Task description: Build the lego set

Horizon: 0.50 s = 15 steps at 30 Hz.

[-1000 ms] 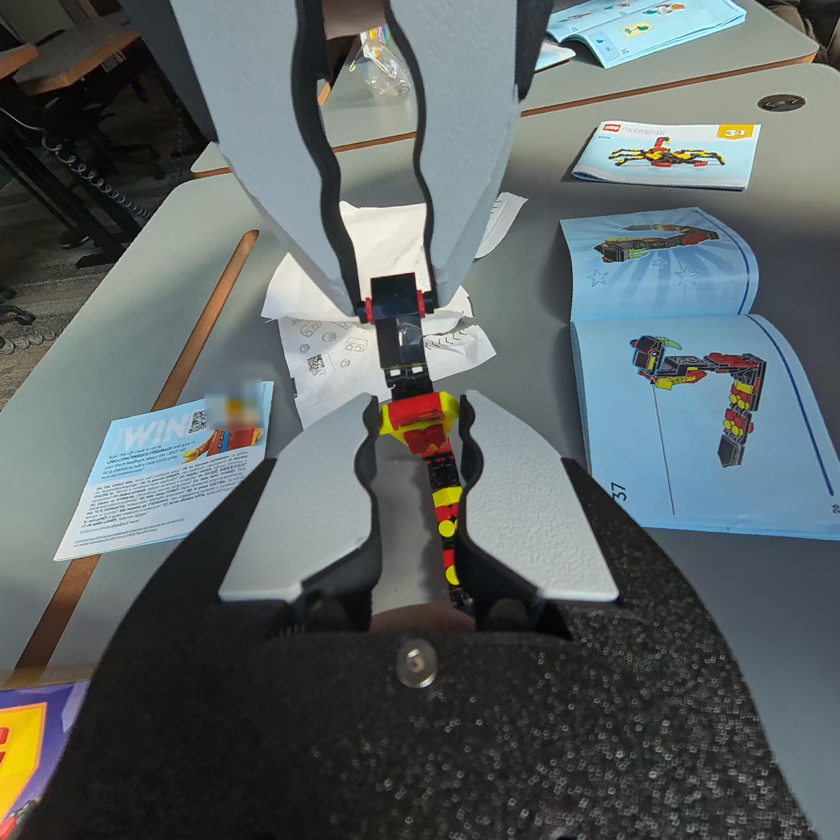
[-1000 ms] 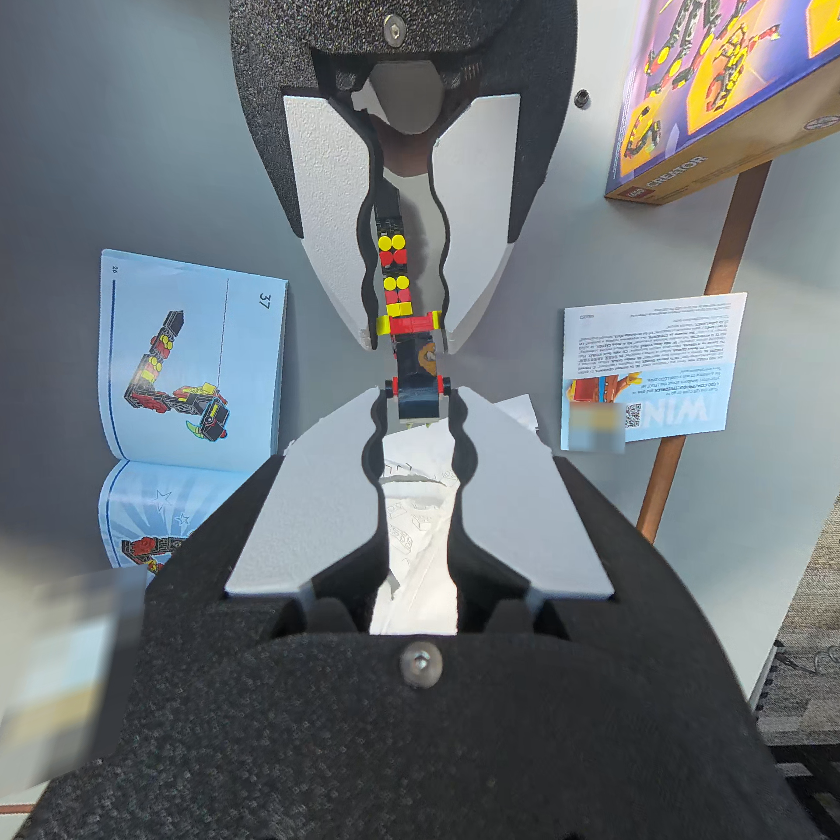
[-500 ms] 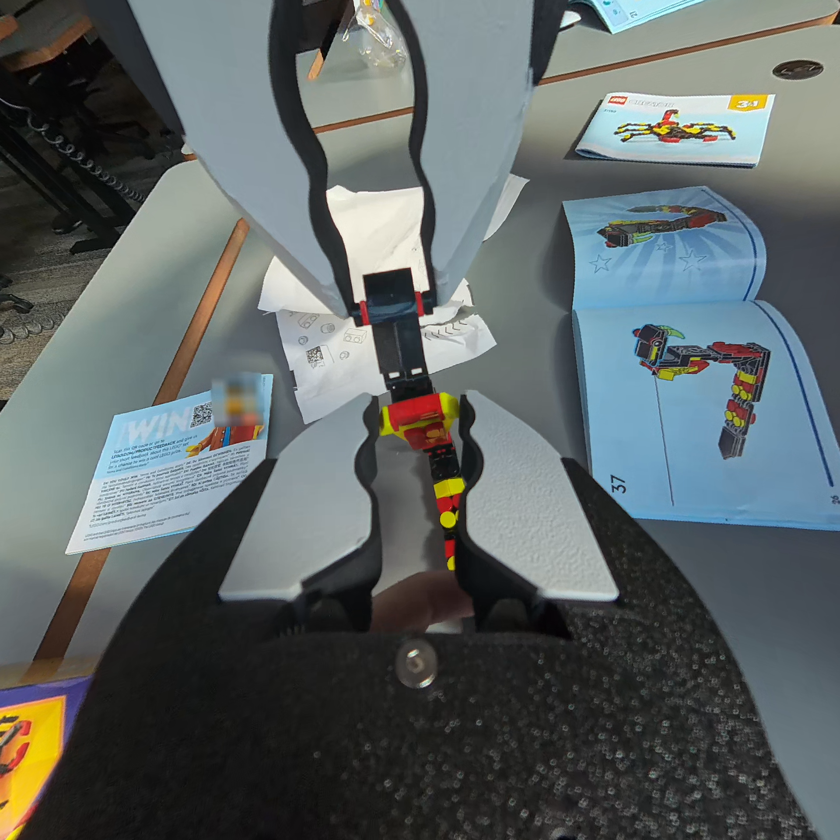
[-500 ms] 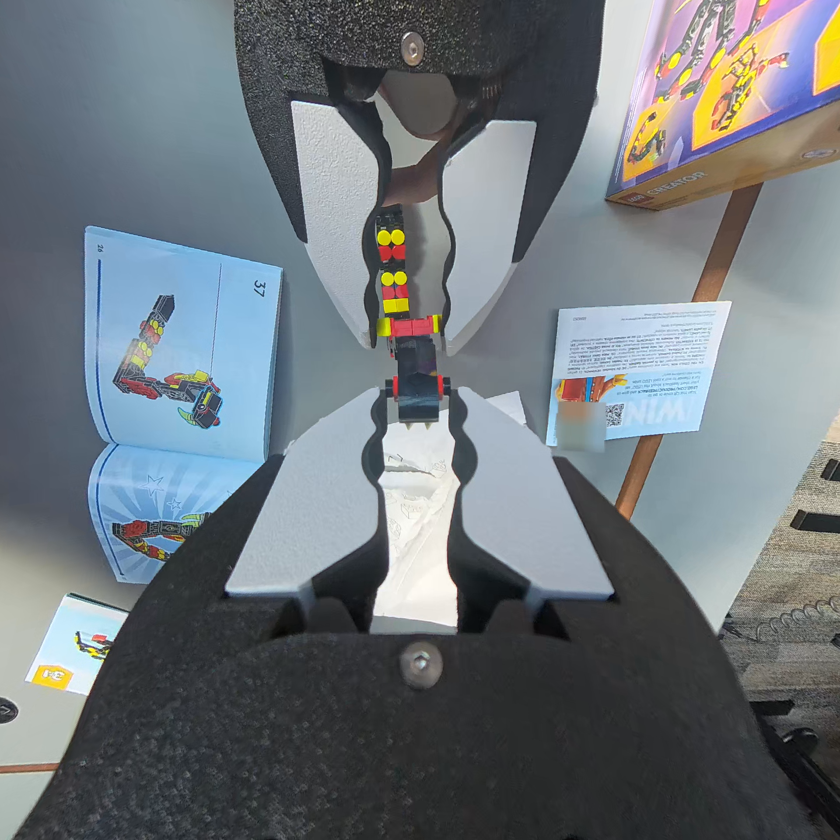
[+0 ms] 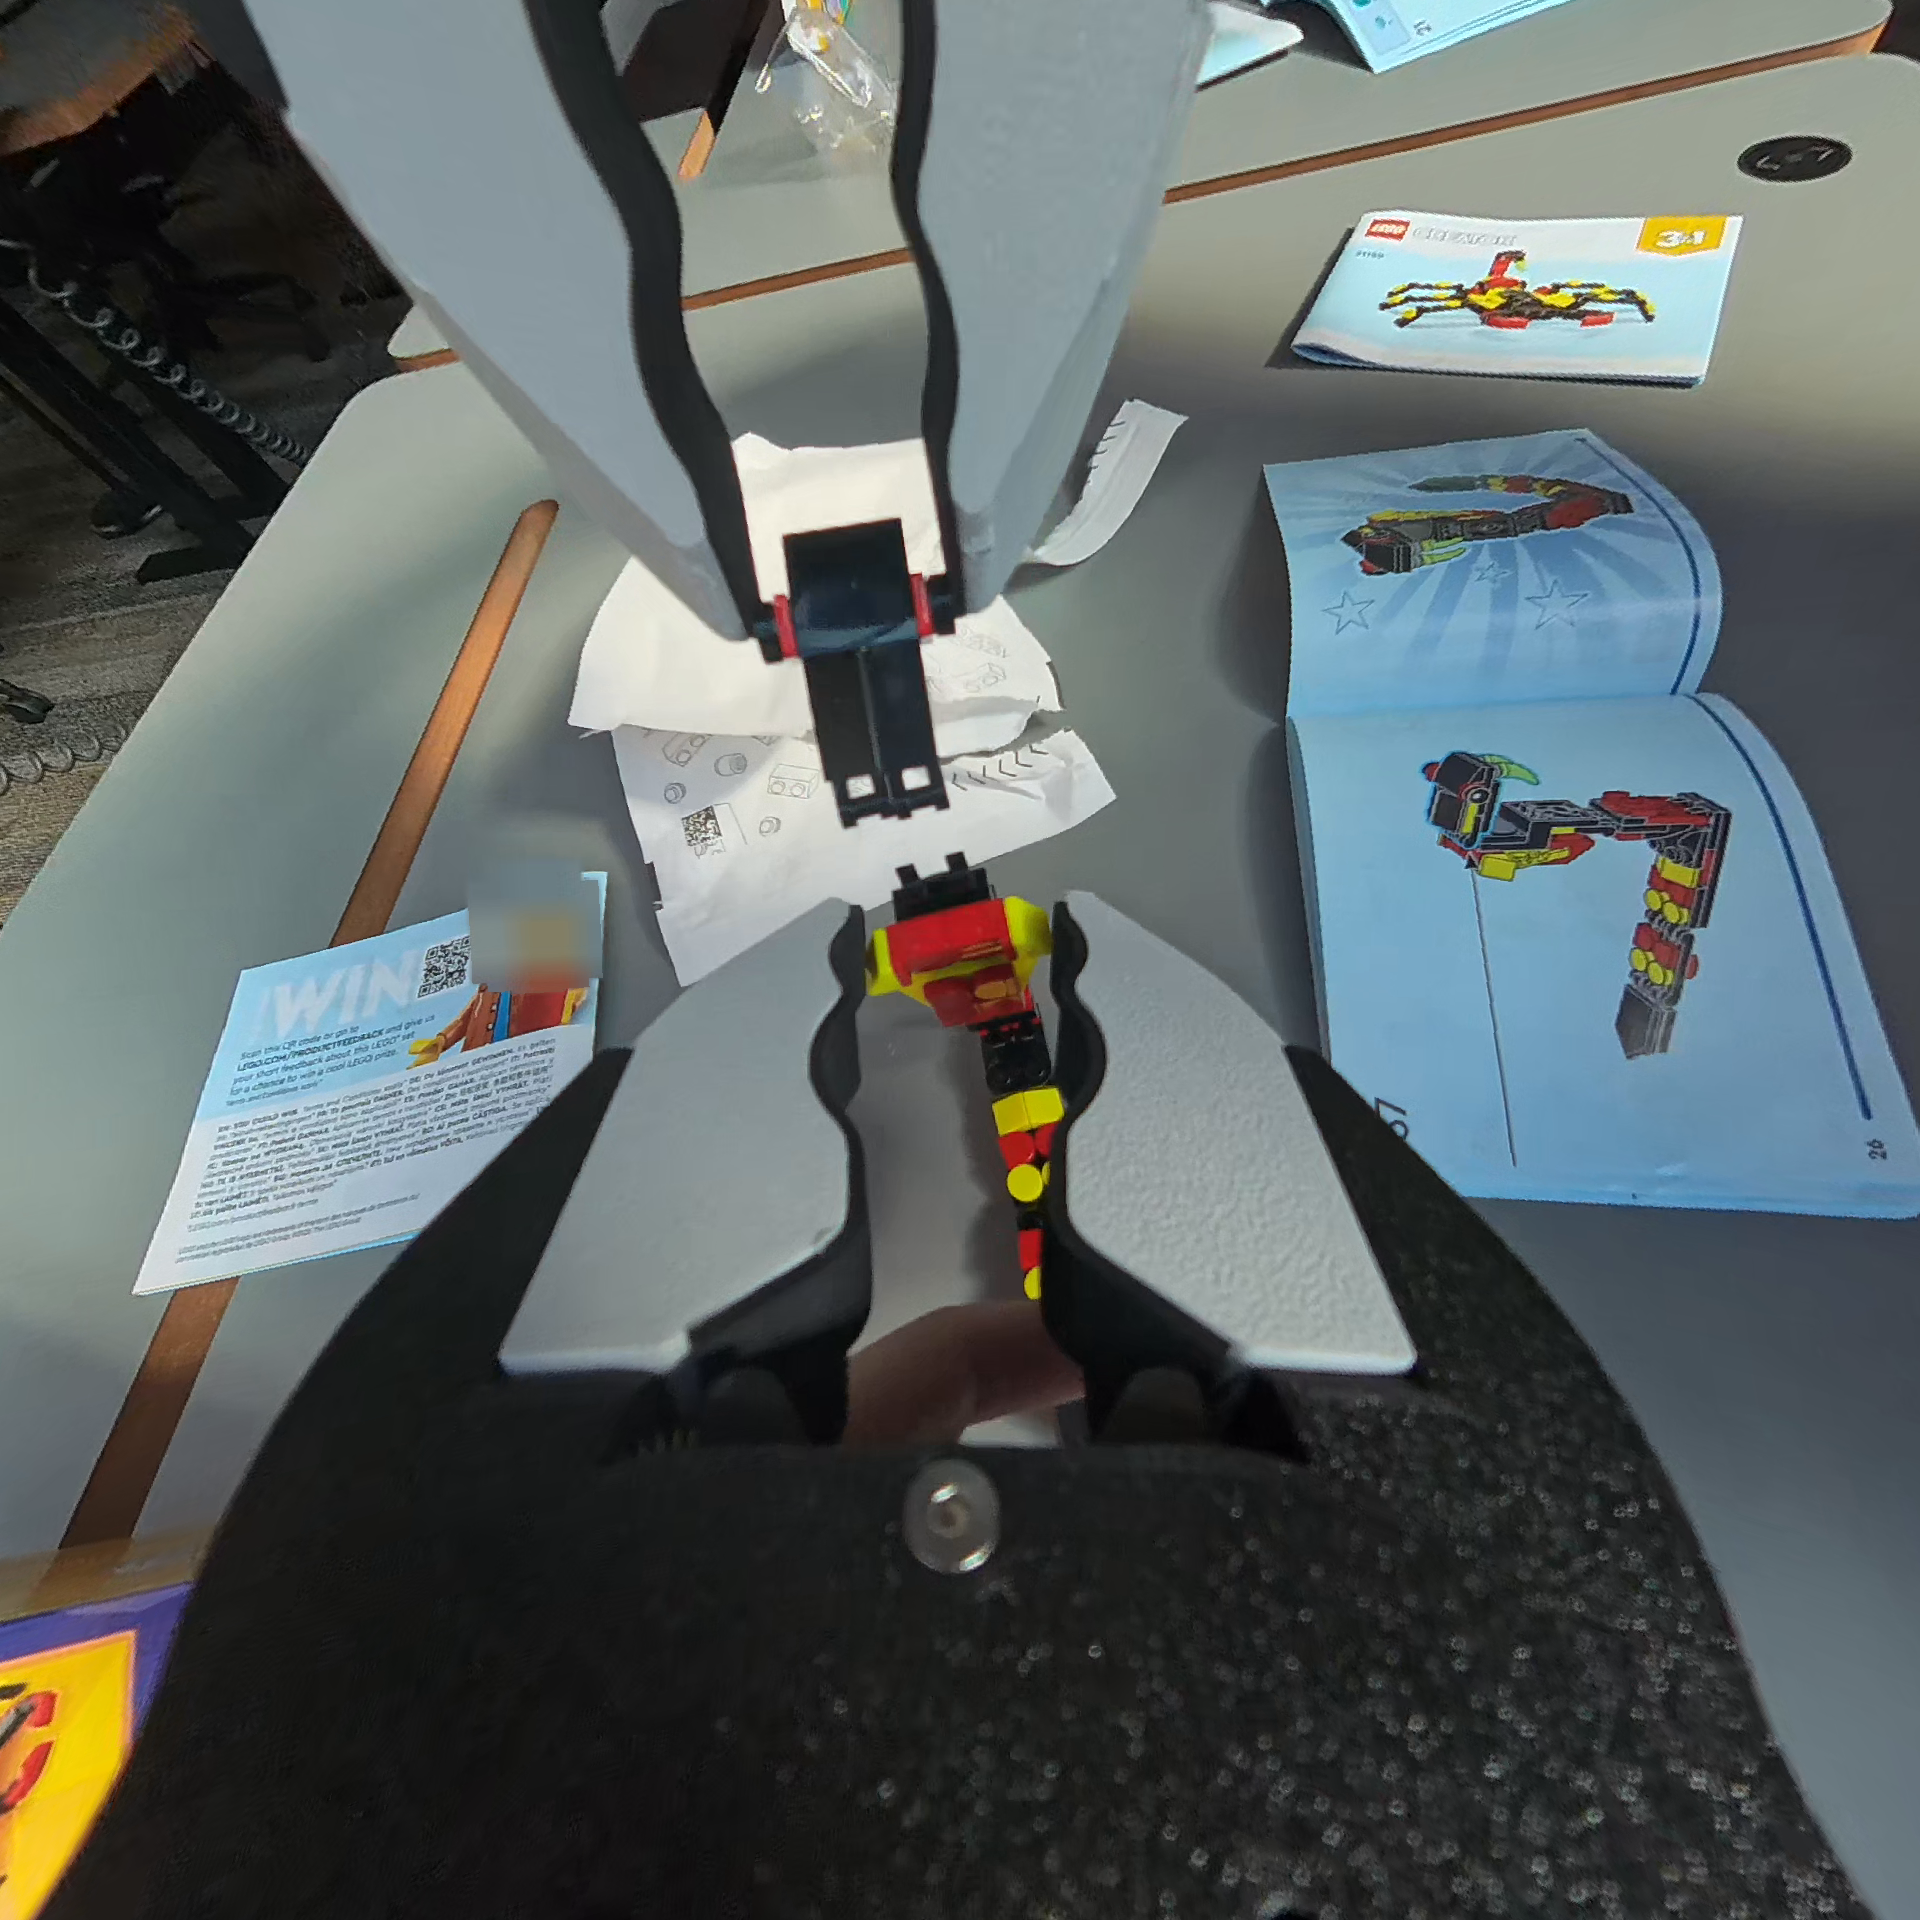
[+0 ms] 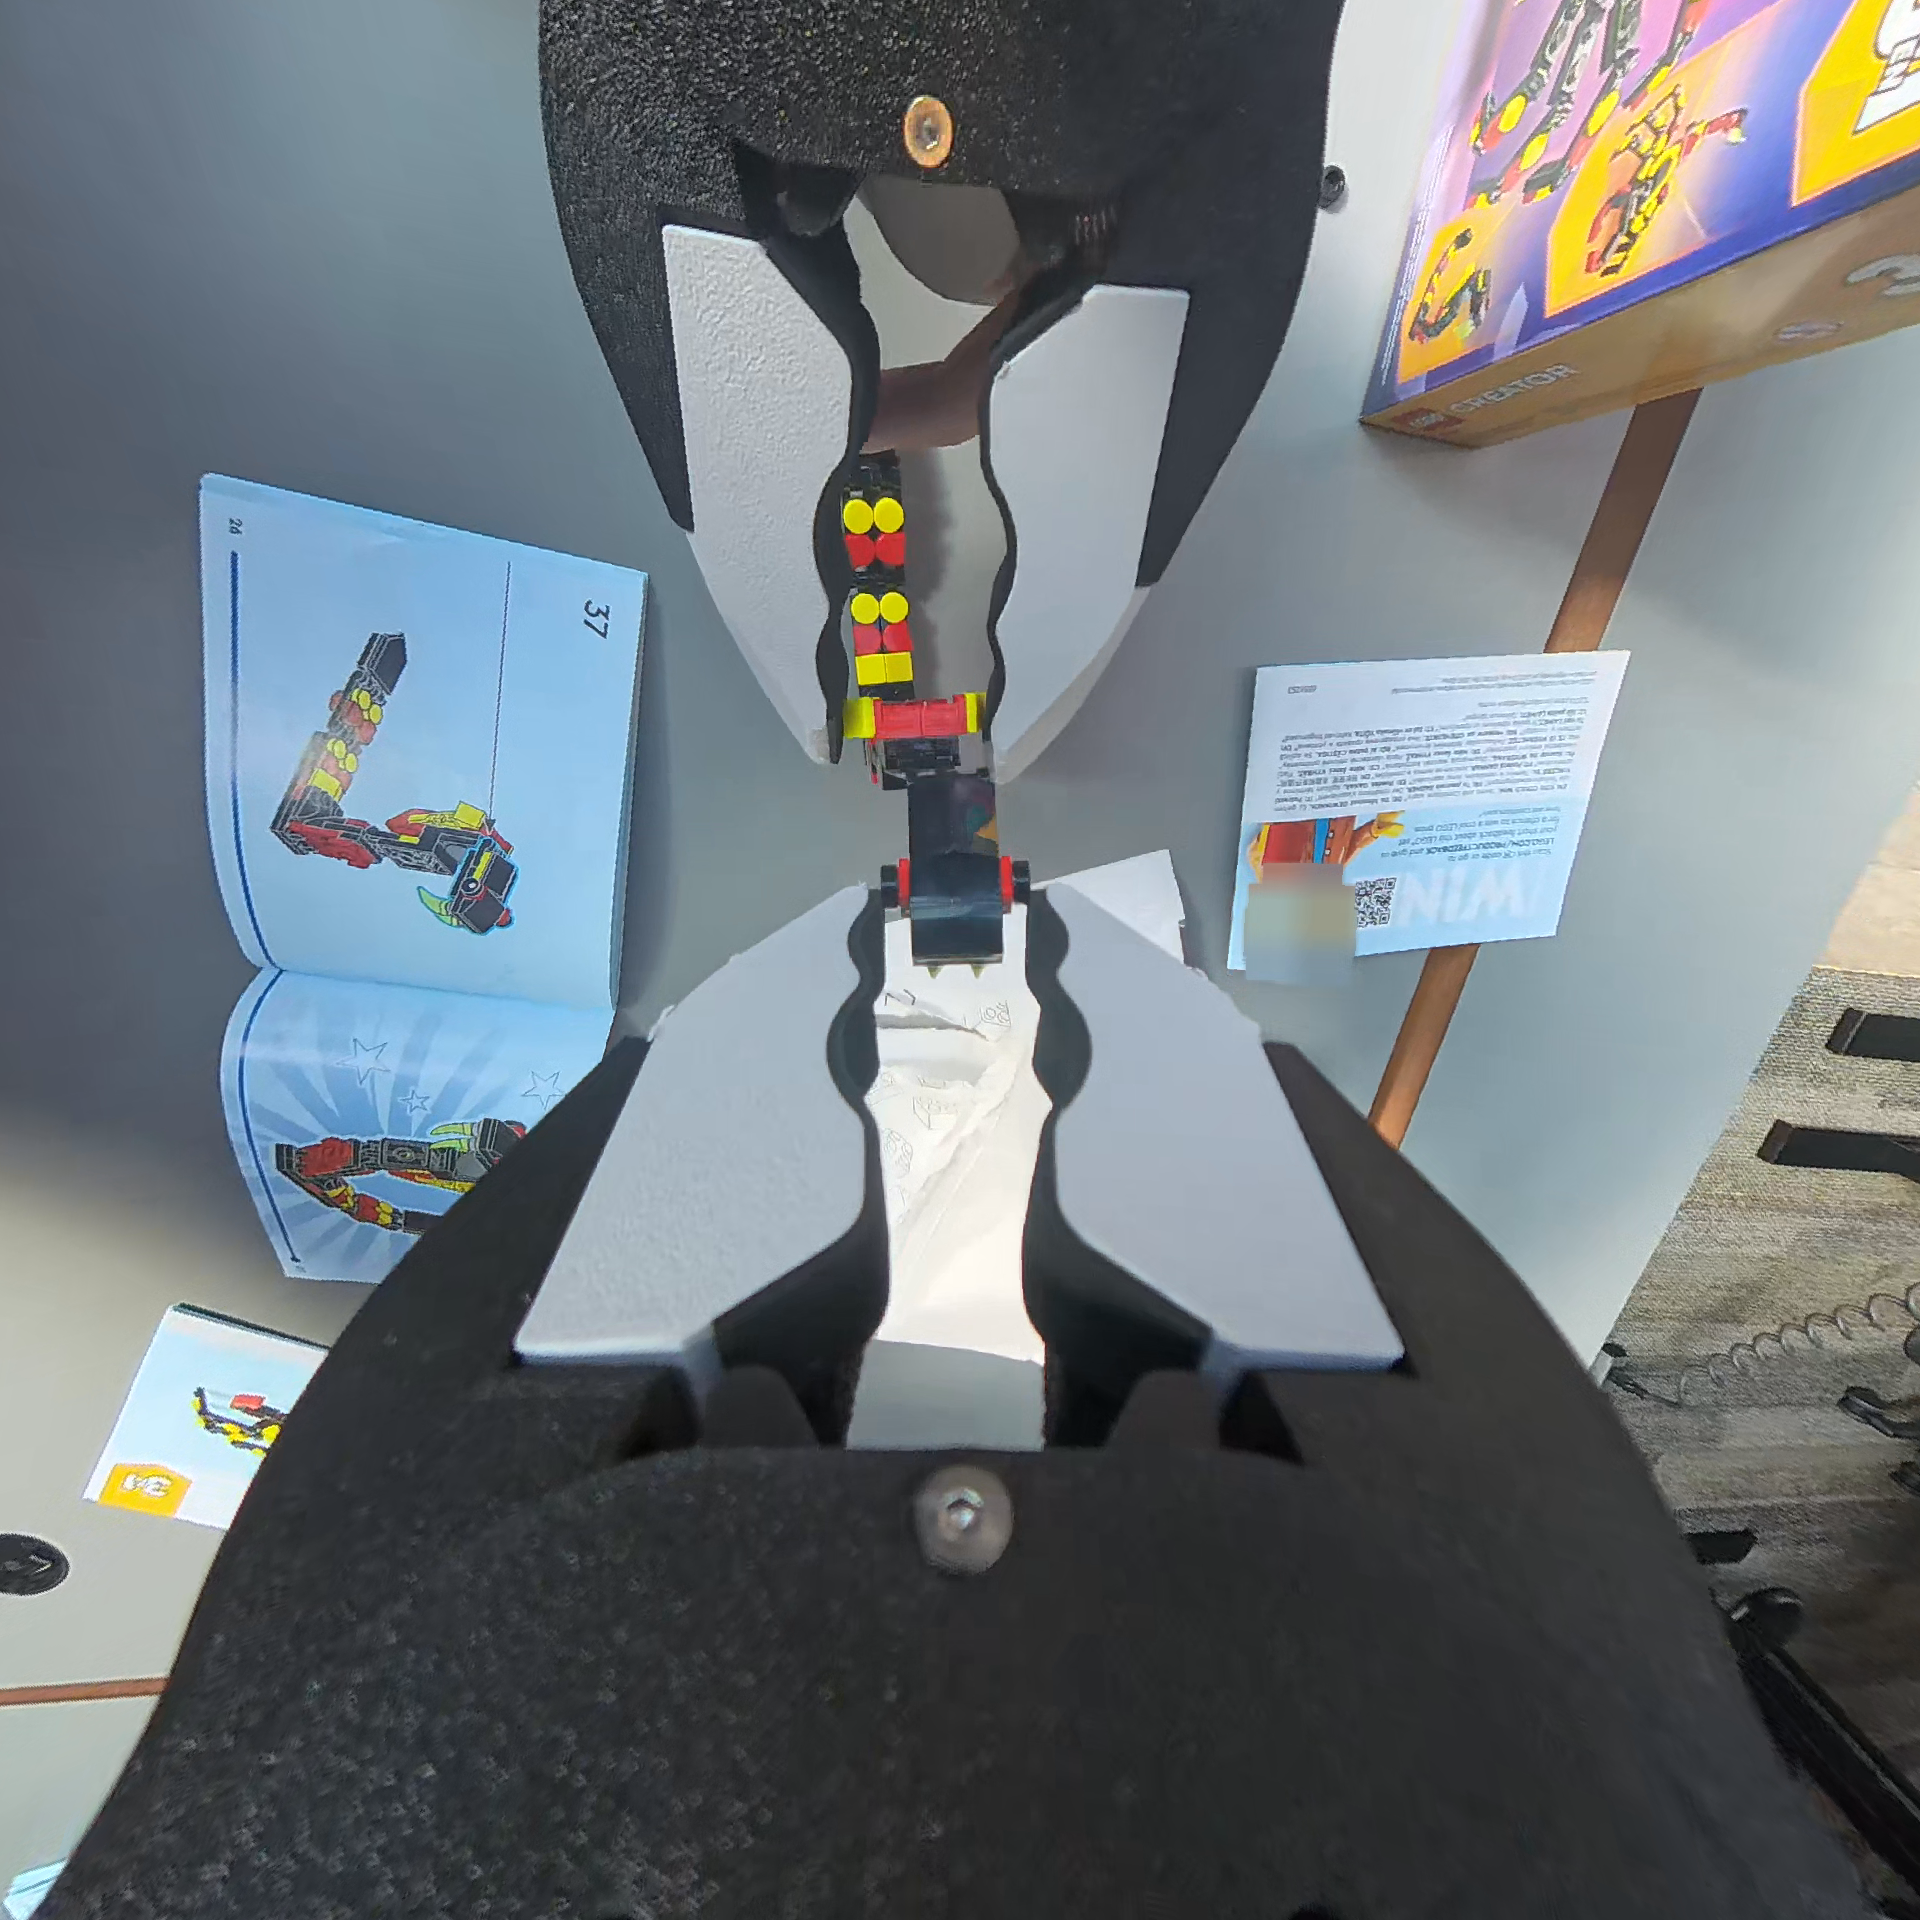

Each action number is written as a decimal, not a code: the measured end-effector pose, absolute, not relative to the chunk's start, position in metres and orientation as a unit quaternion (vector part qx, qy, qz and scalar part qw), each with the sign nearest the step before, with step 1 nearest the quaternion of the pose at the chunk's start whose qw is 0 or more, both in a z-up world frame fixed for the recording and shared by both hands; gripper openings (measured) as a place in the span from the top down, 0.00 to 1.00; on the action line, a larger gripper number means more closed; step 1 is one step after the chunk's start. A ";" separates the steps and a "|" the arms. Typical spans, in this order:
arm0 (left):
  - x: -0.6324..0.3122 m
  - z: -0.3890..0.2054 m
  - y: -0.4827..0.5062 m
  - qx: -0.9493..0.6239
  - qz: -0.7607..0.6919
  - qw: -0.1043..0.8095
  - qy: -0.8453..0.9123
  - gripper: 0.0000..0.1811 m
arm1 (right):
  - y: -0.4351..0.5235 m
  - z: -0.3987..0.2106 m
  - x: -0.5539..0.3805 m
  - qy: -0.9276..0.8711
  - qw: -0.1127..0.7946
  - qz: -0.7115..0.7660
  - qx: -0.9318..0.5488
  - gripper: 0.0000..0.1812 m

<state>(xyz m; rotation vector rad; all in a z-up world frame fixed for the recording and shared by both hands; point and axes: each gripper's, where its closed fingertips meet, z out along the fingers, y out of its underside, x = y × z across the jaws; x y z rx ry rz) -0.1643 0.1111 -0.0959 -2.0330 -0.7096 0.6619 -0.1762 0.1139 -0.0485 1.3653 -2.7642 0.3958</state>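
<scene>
My left gripper (image 5: 956,925) is shut on the red, yellow and black snake body (image 5: 961,951), which runs back between its fingers. My right gripper (image 5: 857,613) comes in from above, shut on a black head piece with red side pins (image 5: 868,686). In the left wrist view a small gap shows between the head piece's lower end and the body's black tip. In the right wrist view my right gripper (image 6: 951,894) holds the head piece (image 6: 951,914) facing my left gripper (image 6: 914,753) and the body (image 6: 878,623). Both are held above the grey table (image 5: 1195,520).
An open instruction booklet (image 5: 1558,935) lies to the right, and a small closed booklet (image 5: 1517,301) lies beyond it. A torn white paper bag (image 5: 707,665) lies under the grippers. A blue flyer (image 5: 384,1091) lies to the left. The set's box (image 6: 1662,187) stands behind my left gripper. The blue flyer (image 5: 384,1091) is about 20 cm from both grippers' fingertips. It turns up in the right wrist view (image 6: 1420,793) as well.
The head piece and the body were touching before. Now they have drawn apart and a small gap shows between them in the left wrist view.
</scene>
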 end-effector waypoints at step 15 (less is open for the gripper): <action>-0.156 -0.068 0.101 -0.780 0.346 0.443 -0.273 0.74 | 0.131 -0.037 -0.177 -0.883 -0.040 0.332 0.330 0.86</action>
